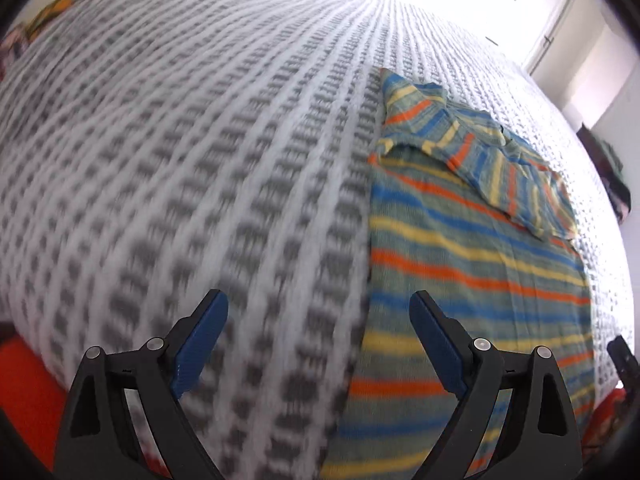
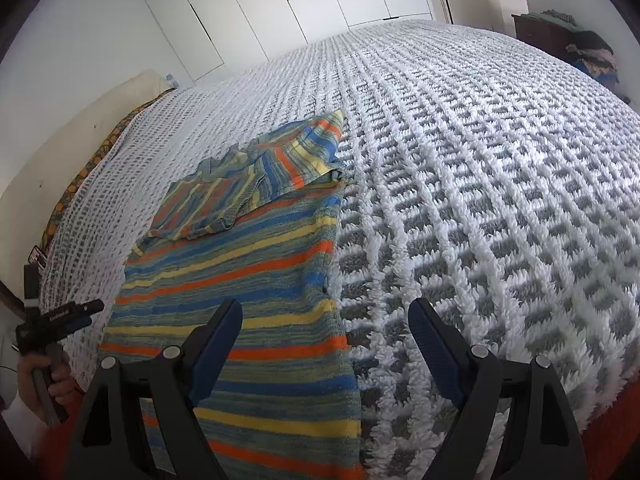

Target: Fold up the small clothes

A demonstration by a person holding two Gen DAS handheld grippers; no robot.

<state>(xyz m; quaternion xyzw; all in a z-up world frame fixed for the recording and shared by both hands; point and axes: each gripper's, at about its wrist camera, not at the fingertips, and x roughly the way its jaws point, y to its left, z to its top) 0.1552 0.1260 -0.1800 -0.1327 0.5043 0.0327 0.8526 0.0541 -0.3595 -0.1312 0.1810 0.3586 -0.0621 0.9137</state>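
L gripper [image 1: 318, 320]: jaws wide, nothing between, over the white-grey bedspread [image 1: 200, 160] just left of the striped garment [image 1: 460, 264]. Garment lies flat on the bed, far sleeves folded inward. R gripper [image 2: 325, 328]: jaws apart, empty, straddling the garment's right edge.

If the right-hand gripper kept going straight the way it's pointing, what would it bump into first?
Most likely the right edge of the striped garment, where it meets the white and grey bedspread. The open right gripper straddles that edge, empty; depth is hard to judge.
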